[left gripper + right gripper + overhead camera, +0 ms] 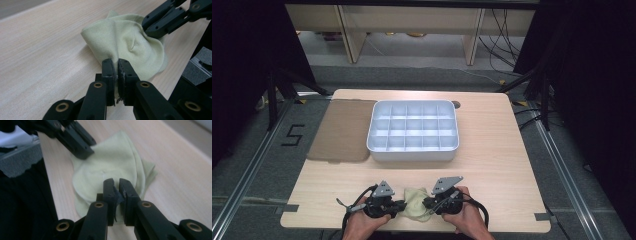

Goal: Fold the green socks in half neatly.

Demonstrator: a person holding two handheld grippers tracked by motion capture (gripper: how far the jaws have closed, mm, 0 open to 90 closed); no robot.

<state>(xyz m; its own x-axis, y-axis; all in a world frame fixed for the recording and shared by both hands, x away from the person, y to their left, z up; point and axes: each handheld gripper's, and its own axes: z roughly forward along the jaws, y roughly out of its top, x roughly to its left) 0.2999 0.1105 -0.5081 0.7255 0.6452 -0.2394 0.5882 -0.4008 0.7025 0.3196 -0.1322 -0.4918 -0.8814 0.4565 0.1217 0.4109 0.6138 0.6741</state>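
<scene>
Pale yellow cloth (414, 204) lies bunched at the near edge of the table (492, 150), btwn the two grippers. Left gripper (117, 68) is clamped on a fold at the cloth's near side; fabric runs down btwn its pads. Right gripper (117, 188) is likewise pinched on a fold of the cloth, jaws nearly together w/ a thin bit of material caught in the gap, though the close-up is blurred there so how much is gripped is hard to tell. In the left gripper view the right gripper's jaws bite the cloth's far upper edge; the right gripper view shows the left one on the opposite edge. Cloth is humped up btwn the two grips, rest of it resting on the wood. Farther back, well apart from the cloth, sits a white divided tray (413, 151), w/ a brown mat (342, 130) just beside it on its left.
</scene>
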